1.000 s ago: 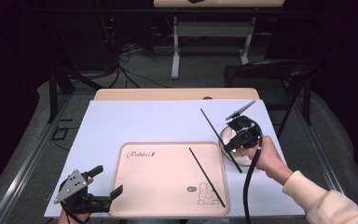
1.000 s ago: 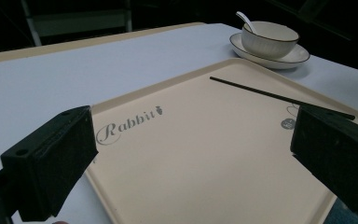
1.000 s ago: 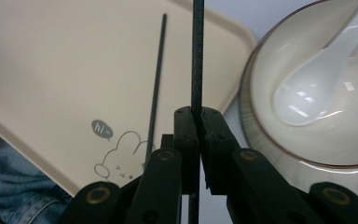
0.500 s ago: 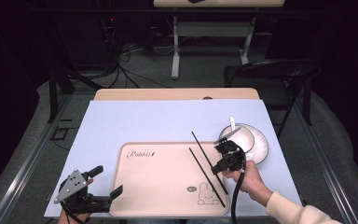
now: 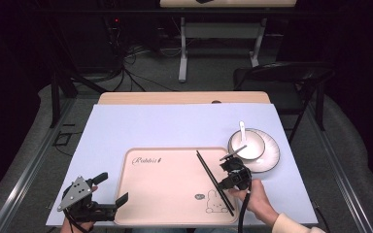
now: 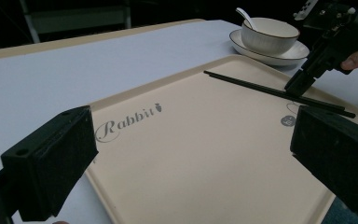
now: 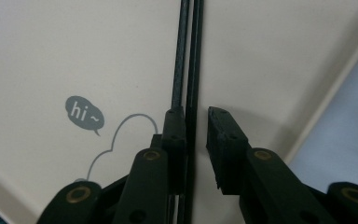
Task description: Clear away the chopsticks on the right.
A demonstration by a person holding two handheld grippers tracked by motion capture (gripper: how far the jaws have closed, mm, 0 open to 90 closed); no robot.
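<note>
At the tabletop's near left corner we see the left gripper (image 5: 108,192), jaws spread wide over the tray (image 5: 165,194)'s bare left half. The chopsticks (image 5: 213,180) lie near the tray's right edge; the right gripper (image 7: 196,135)'s jaws have just been opening around them. Beyond, a bowl (image 5: 246,144) holds a spoon (image 5: 243,131).

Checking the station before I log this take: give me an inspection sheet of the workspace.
Surface: white table top, beige tray on it.
Job's things: two black chopsticks lying side by side on the tray.
Clutter: bowl with spoon on plate.
Grippers: right gripper jaws just opening, a gap at one pad; left gripper open at the tray's corner.
Cables: black cable trails from the right gripper.
Surroundings: chair, floor wires.
</note>
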